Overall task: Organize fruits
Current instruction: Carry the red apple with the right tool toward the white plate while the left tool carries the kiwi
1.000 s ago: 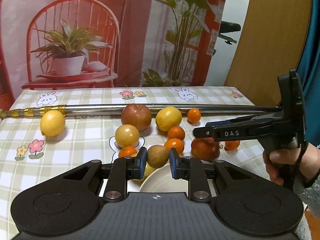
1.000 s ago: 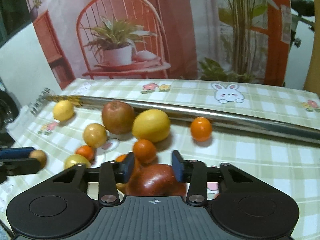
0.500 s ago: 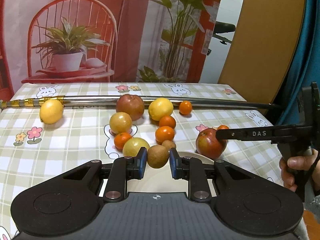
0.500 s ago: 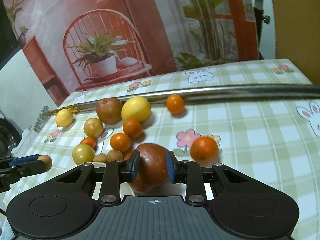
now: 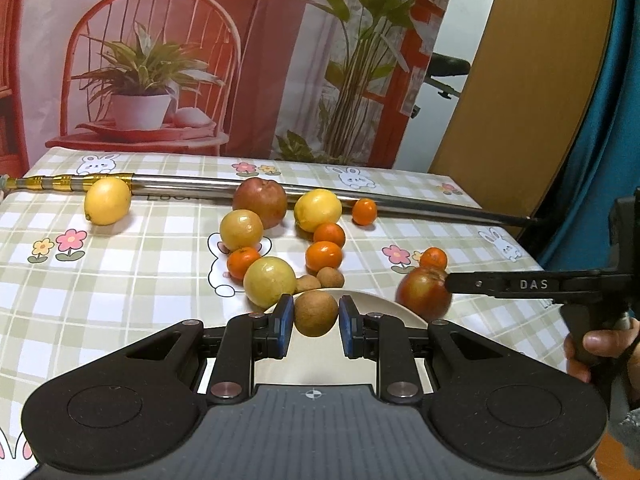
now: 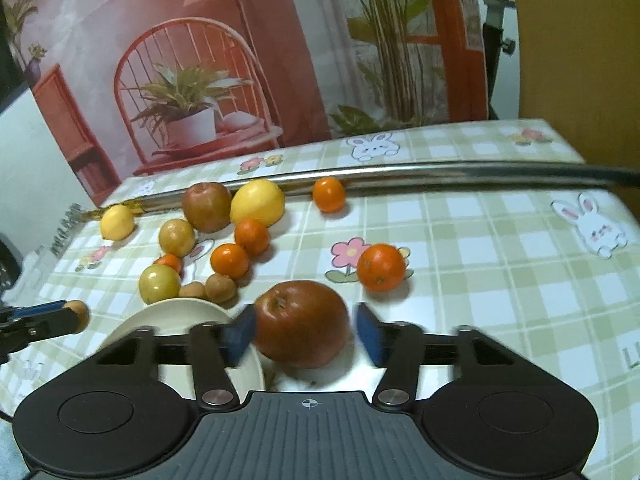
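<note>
While the left claw [image 5: 315, 319] grips a brown fruit [image 5: 315, 313] over the plate [image 5: 376, 300], the right claw [image 6: 306, 334] stands released around the apple [image 6: 302, 322], beside the plate rim. Step: loading plate. Next, judged: lower and release the fruit.

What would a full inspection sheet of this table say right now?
Surface: checked tablecloth with rabbit and flower prints.
Job's things: red apple at the edge of the plate; small brown fruit over the plate; orange and other fruit loose behind.
Clutter: metal pole lying across the table.
Grippers: left gripper shut on small brown fruit; right gripper open around red apple, blurred.
Cables: nothing seen.
Surroundings: printed backdrop.
</note>
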A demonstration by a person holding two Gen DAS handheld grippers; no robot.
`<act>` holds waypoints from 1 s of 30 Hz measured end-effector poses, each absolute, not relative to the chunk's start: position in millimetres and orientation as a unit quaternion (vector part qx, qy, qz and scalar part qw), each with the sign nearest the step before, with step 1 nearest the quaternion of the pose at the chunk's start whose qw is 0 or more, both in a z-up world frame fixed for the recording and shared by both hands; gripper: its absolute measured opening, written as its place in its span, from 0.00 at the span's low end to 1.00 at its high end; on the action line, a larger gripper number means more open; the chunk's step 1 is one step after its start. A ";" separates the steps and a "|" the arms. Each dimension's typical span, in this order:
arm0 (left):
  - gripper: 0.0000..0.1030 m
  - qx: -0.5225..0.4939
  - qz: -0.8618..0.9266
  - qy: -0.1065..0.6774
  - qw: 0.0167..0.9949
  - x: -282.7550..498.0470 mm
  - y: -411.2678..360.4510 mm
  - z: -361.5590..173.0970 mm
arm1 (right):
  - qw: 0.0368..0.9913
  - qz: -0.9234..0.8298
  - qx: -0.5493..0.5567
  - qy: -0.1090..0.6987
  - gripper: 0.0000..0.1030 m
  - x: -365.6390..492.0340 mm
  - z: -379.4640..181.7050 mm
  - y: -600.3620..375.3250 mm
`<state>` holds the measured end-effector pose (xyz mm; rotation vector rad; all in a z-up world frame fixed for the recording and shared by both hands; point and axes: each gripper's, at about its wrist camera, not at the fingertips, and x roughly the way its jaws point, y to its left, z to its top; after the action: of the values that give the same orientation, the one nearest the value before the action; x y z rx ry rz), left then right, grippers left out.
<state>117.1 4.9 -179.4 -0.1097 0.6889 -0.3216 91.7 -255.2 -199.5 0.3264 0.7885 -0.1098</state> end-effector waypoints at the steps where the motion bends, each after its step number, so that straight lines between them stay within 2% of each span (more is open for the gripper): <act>1: 0.25 -0.054 -0.158 0.335 0.927 115.8 5.1 -179.4 | 0.909 -0.058 0.156 0.382 0.61 93.0 -199.3 -255.2; 15: 0.25 -0.054 -0.145 0.340 0.928 102.1 12.3 -183.9 | 0.891 -0.034 0.204 0.404 0.67 127.5 -223.7 -266.8; 17: 0.25 -0.053 -0.146 0.340 0.928 102.3 11.2 -184.2 | 0.892 -0.029 0.201 0.404 0.65 127.3 -223.6 -265.5; 19: 0.25 -0.051 -0.148 0.340 0.928 102.3 10.0 -184.1 | 0.894 -0.024 0.202 0.399 0.57 123.6 -222.0 -264.8; 20: 0.25 -0.050 -0.148 0.339 0.928 102.5 9.5 -184.1 | 0.895 -0.024 0.203 0.397 0.56 121.0 -221.3 -265.3; 30: 0.25 -0.051 -0.139 0.351 0.925 105.5 15.9 -188.5 | 0.902 -0.032 0.175 0.393 0.57 95.4 -212.2 -265.3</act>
<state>105.5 15.9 -188.5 -0.1054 0.7196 -0.2861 95.4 -265.3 -212.2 0.3620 0.8130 -0.0657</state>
